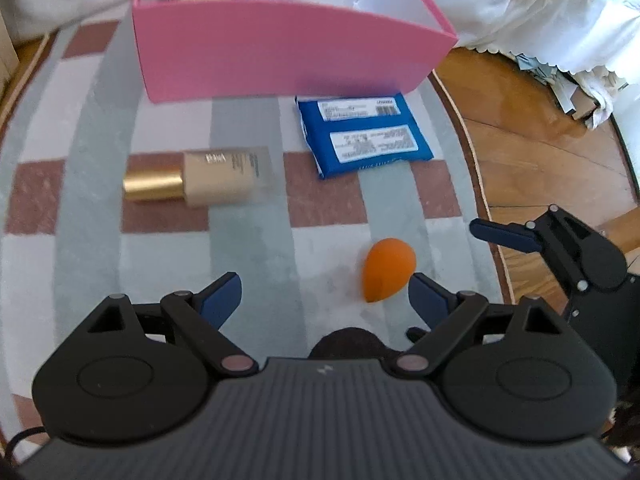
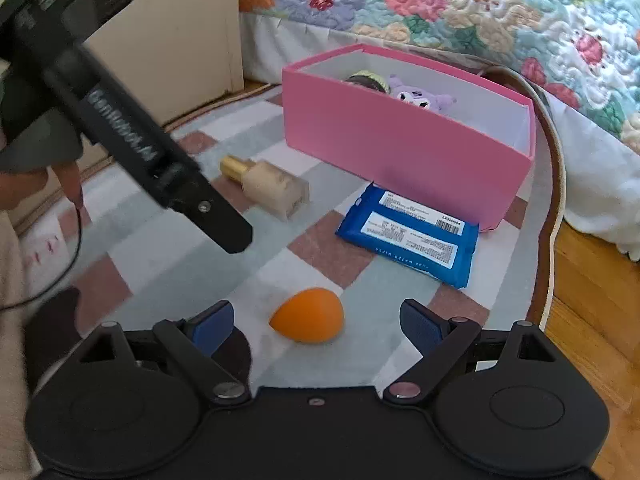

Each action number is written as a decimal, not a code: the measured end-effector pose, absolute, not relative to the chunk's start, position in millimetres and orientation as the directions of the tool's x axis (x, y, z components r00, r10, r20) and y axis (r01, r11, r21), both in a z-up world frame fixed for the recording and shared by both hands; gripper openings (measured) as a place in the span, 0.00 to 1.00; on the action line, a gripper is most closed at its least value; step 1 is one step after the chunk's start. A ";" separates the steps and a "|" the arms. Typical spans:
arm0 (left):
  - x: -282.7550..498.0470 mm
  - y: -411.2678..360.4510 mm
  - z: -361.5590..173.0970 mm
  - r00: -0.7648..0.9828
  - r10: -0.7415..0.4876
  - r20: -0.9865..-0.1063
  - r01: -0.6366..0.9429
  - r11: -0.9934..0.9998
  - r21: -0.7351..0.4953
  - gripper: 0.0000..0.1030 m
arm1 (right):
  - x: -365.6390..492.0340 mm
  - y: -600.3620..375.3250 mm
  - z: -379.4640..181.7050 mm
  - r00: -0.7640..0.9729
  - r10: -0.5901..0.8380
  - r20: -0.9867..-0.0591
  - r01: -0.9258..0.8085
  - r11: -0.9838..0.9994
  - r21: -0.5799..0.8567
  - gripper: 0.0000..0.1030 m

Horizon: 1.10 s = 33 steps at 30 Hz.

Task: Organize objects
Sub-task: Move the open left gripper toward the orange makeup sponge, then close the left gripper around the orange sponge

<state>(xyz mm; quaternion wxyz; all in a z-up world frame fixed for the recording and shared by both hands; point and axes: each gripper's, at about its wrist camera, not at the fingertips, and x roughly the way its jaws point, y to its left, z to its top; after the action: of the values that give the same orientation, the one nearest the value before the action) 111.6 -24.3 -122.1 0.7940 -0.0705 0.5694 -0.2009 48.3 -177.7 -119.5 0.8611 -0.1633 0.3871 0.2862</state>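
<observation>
Left tool (image 1: pixel 324 300) jaws wide, nothing held. Right tool (image 2: pixel 316 322) jaws wide too, empty, orange makeup sponge (image 2: pixel 307 315) lying on rug (image 2: pixel 248 280) just ahead between its fingers (likely next pick). Foundation bottle (image 2: pixel 272 188) on its side mid-rug, gold cap toward left edge. Blue wipes pack (image 2: pixel 412 236) label-up, touching front wall of pink box (image 2: pixel 380 148). Box near rug's far edge by bed (image 2: pixel 440 8), open top ready for loading; purple plush toy (image 2: pixel 420 98) and green-lidded jar (image 2: pixel 368 80) already inside. Three items not yet stowed.
</observation>
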 end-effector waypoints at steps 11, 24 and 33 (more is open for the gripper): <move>104.5 -42.8 -148.2 0.298 -0.471 -0.830 0.298 0.872 -0.388 0.85 | 52.8 -179.9 -161.3 0.501 0.362 -0.786 -0.604 0.797 -0.018 0.83; 104.9 -49.2 -169.5 0.304 -0.596 -0.743 0.257 0.802 -0.539 0.28 | 55.3 -178.8 -170.1 0.513 0.408 -0.755 -0.573 0.818 0.053 0.53; 89.7 -42.0 -140.9 0.291 -0.607 -0.739 0.263 0.794 -0.548 0.28 | 47.4 -176.4 -142.4 0.496 0.413 -0.764 -0.564 0.822 0.078 0.51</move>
<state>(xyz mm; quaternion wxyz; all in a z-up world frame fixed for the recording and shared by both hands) 89.7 -42.0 -140.9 0.7867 -0.1632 0.5272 -0.2765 47.4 -176.4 -142.4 0.8600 -0.0916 0.4140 0.2840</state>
